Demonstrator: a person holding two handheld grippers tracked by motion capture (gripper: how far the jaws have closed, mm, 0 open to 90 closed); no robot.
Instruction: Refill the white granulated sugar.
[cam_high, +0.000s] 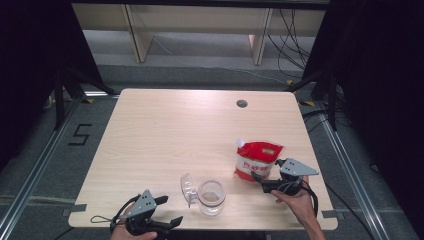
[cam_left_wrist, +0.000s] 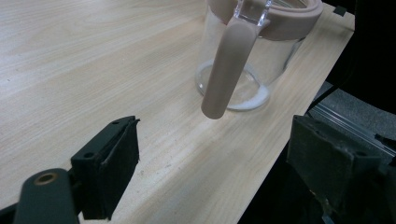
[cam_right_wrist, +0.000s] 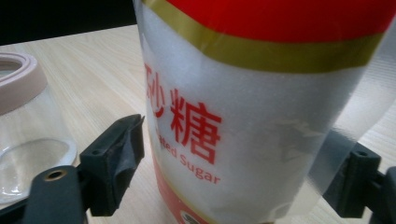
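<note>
A: Where's the sugar bag (cam_high: 257, 160) kept?

B: It's stood up on the table (cam_high: 165, 130), on the right side, w/ its little white spout at the top left corner. It's set just beside the glass jar (cam_high: 211, 197), so sugar can be poured across w/o a long trip.

A: Is the bag held yet?

B: Not yet, it seems. The right gripper (cam_high: 262, 179) is put around the bag's bottom part, w/ one jaw on each side. In the right gripper view the bag (cam_right_wrist: 261, 116) is seen between the jaws, but the left pad is kept a bit off it. The other pad is half hidden behind the clear edge of the bag. So the jaws are spread wide, nothing squeezed.

A: Why so low on the bag?

B: Prob. so the full, heavy part gets pinched and the bag isn't flopped over when lifted.

A: And the jar?

B: It's placed near the front edge, lid (cam_high: 187, 189) flipped up & left hanging at its left side. The mouth is left clear for pouring. A bit of white stuff is seen at the bottom.

A: The left gripper (cam_high: 167, 212)?

B: Parked at the front left, jaws wide apart, nothing gripped. In the left gripper view it's pointed at the jar (cam_left_wrist: 252, 60) & its pink strap (cam_left_wrist: 229, 70). Maybe the jar is meant to be steadied.
</note>
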